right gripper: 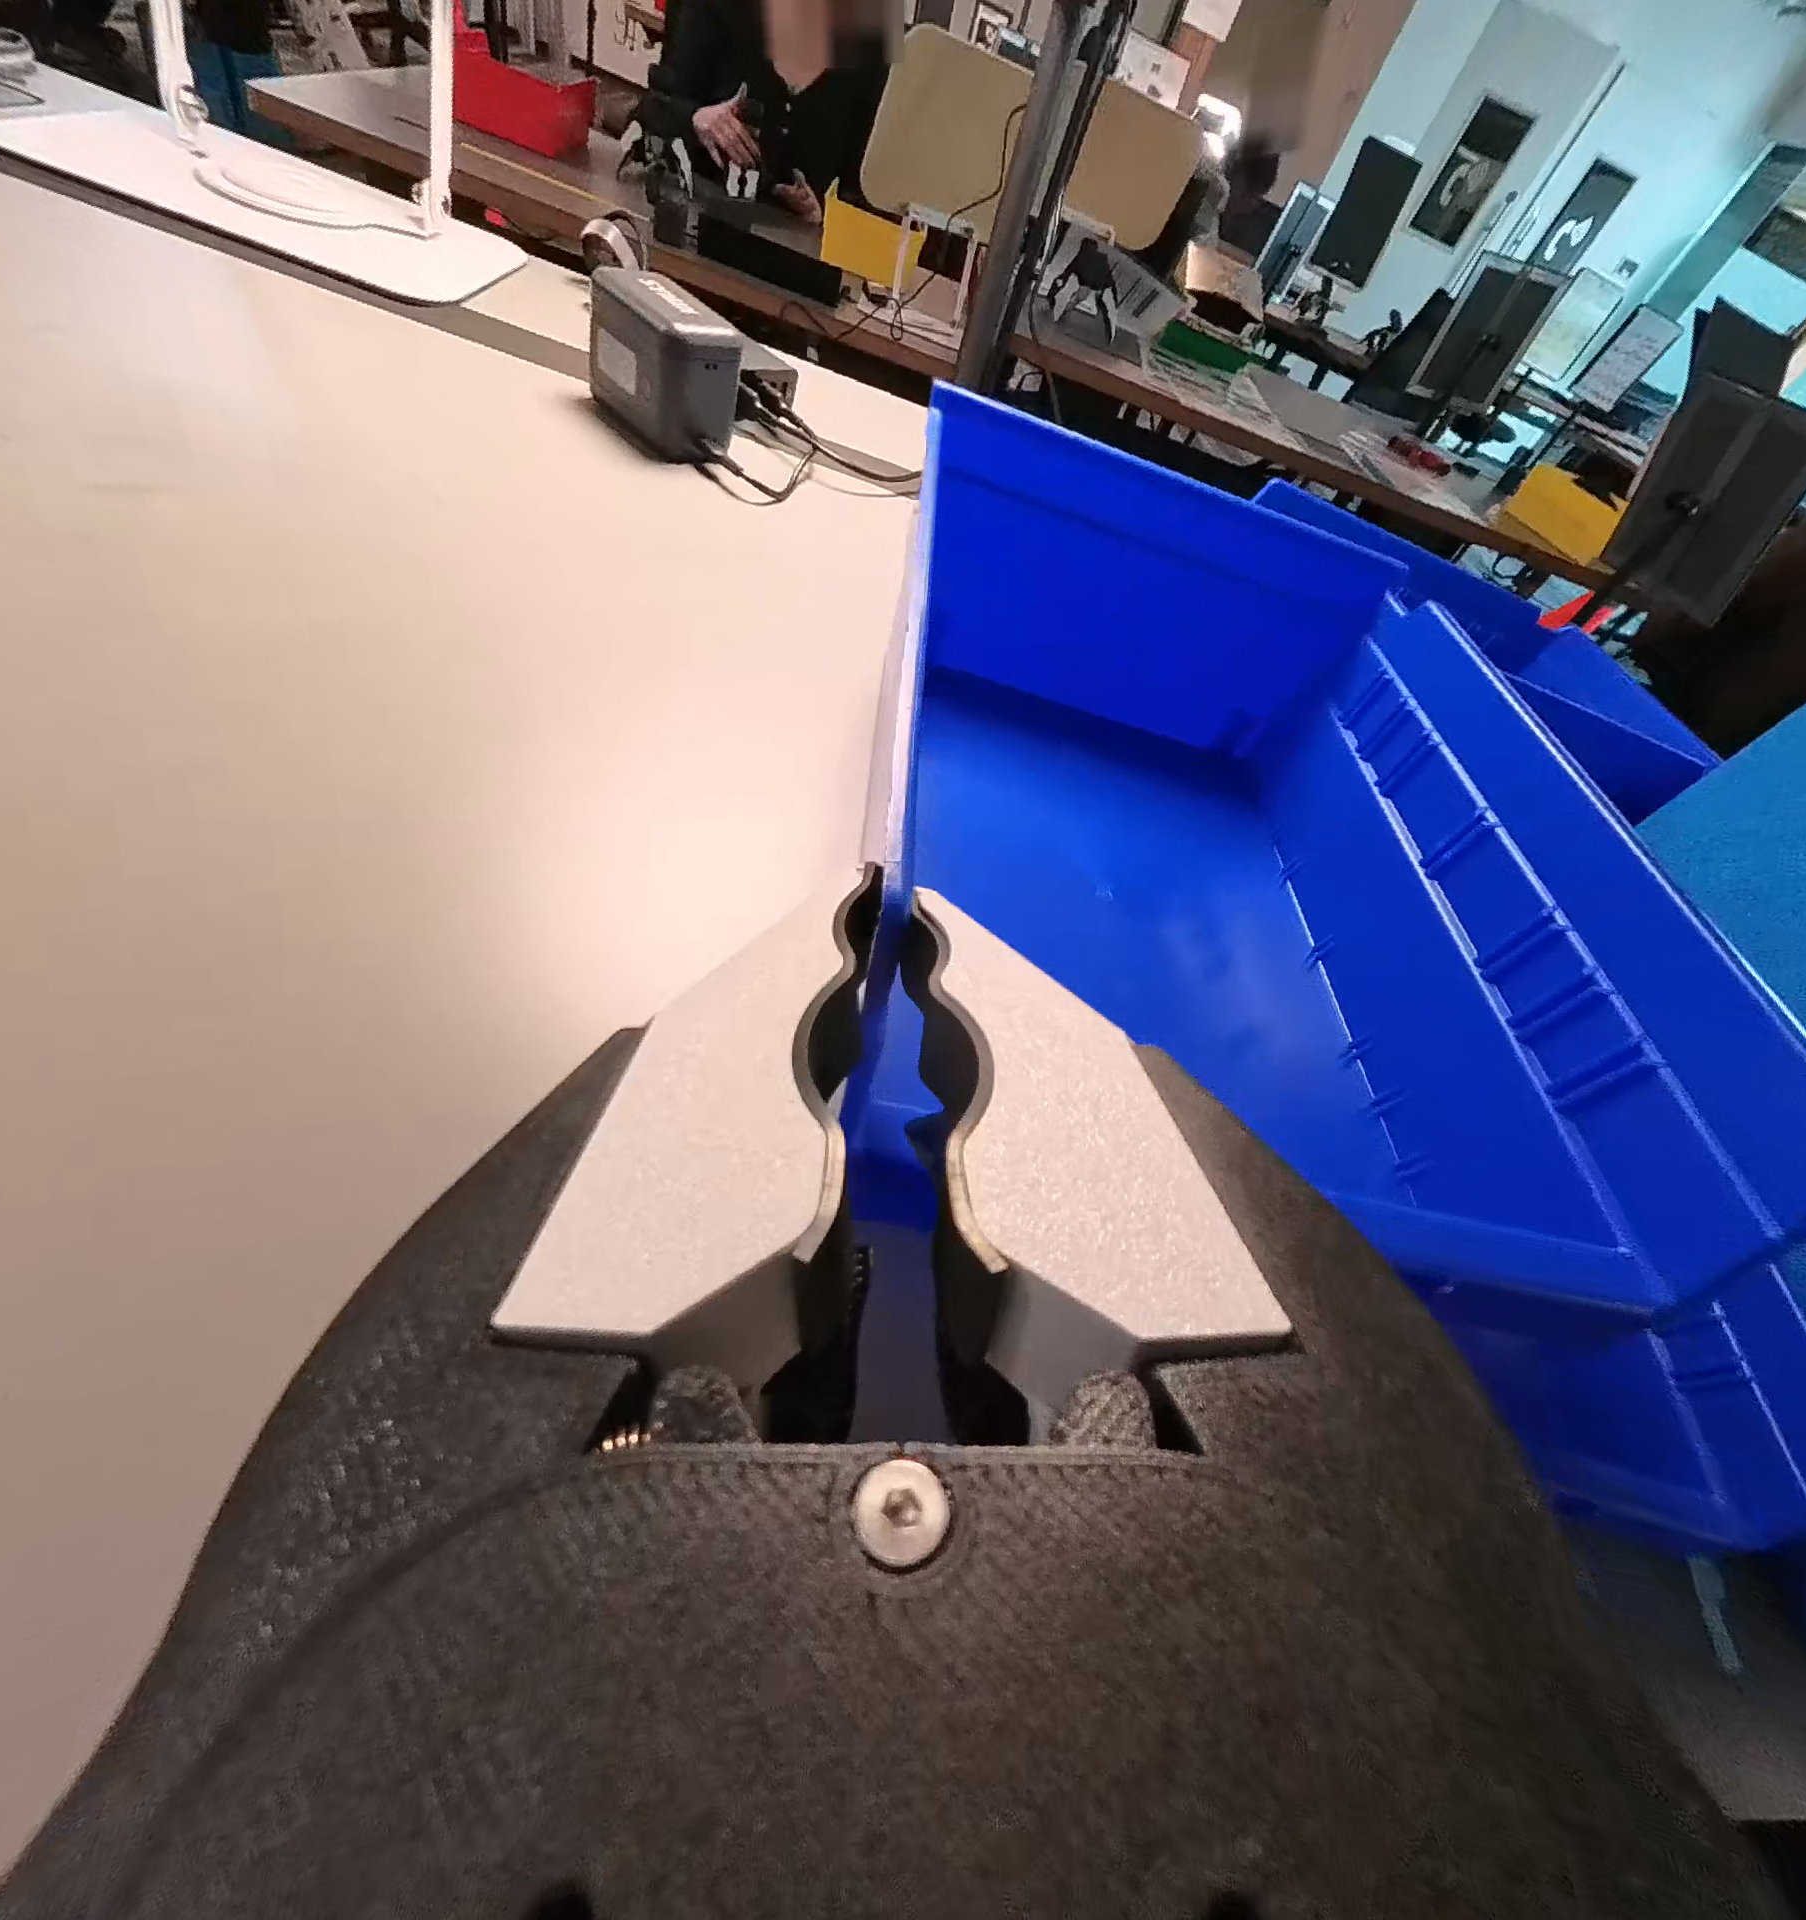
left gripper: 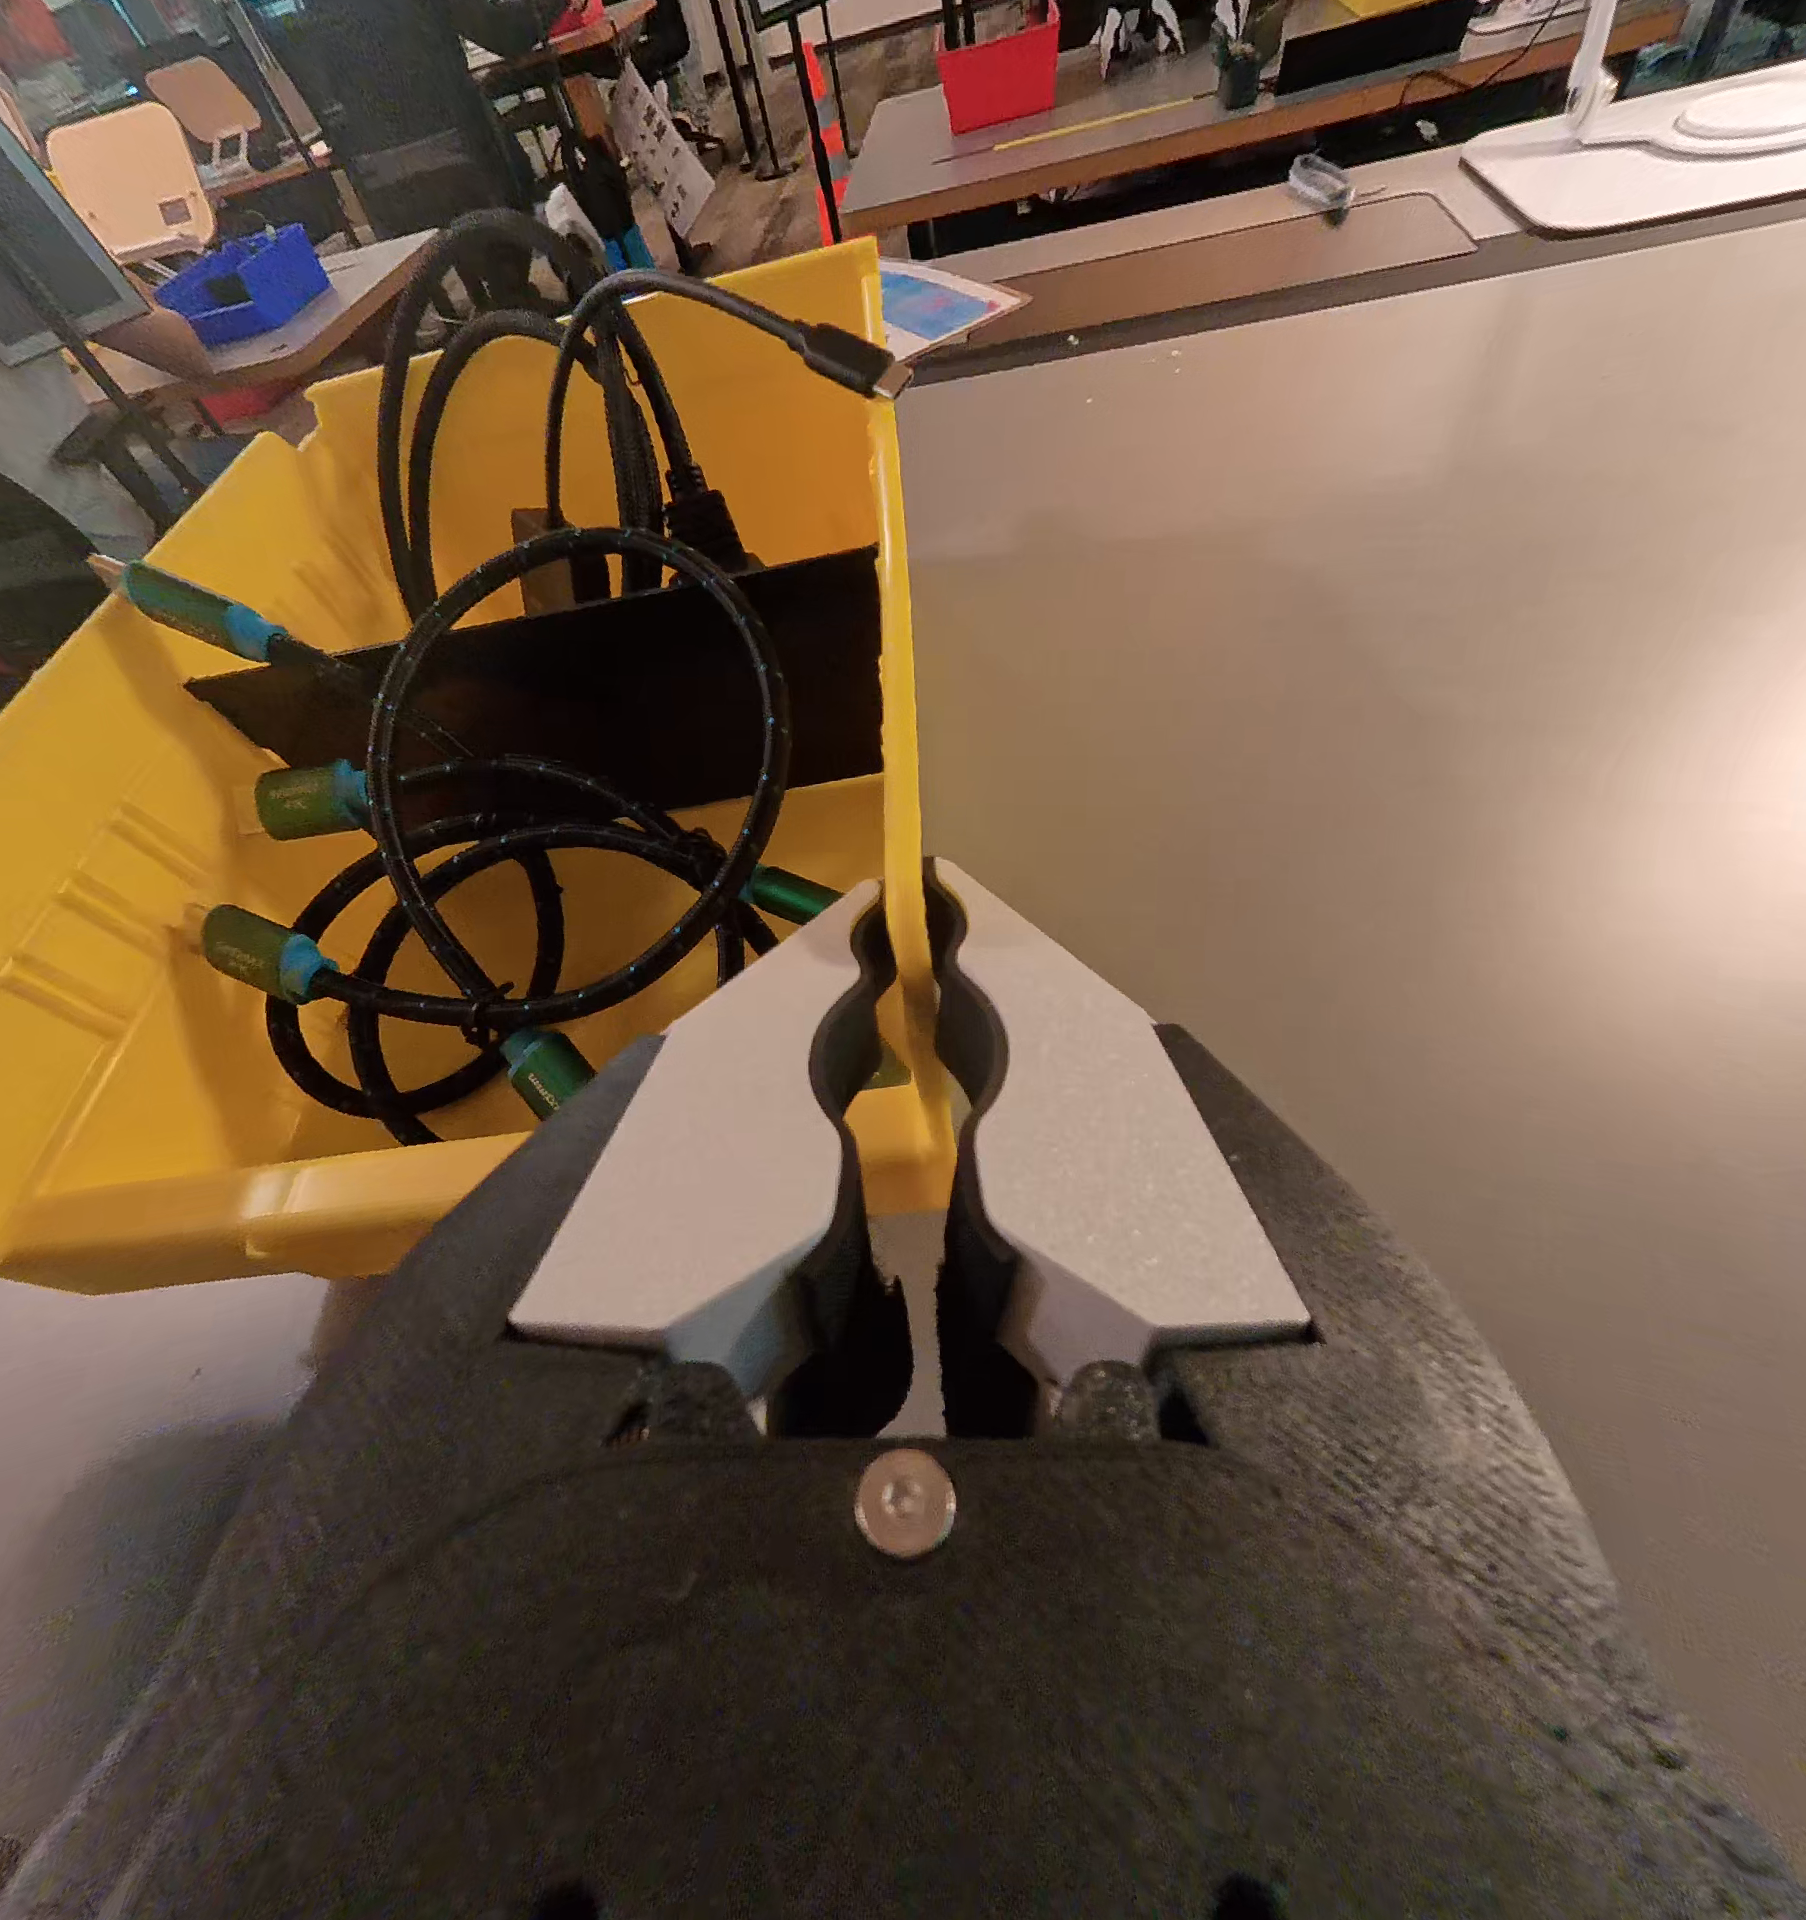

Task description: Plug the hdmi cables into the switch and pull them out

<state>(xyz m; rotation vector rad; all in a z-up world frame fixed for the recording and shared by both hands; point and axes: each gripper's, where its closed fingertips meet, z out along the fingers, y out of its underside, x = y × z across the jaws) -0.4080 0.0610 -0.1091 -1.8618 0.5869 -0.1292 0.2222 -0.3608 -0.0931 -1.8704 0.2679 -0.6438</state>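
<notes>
At a workshop table [left gripper: 1398, 727], each hand-held gripper pinches the side wall of a storage bin before any HDMI cable is touched.

Left hand-held gripper [left gripper: 904, 914] is clamped on the yellow bin [left gripper: 130, 935], which holds coiled HDMI cables [left gripper: 566, 790]; the switch may be the black piece [left gripper: 608, 675] inside, though that is unclear. Right hand-held gripper [right gripper: 883, 914] is closed on the empty blue bin [right gripper: 1138, 883], seen only from that side. A thin wall could slip, tipping the yellow bin and spilling cables.
</notes>
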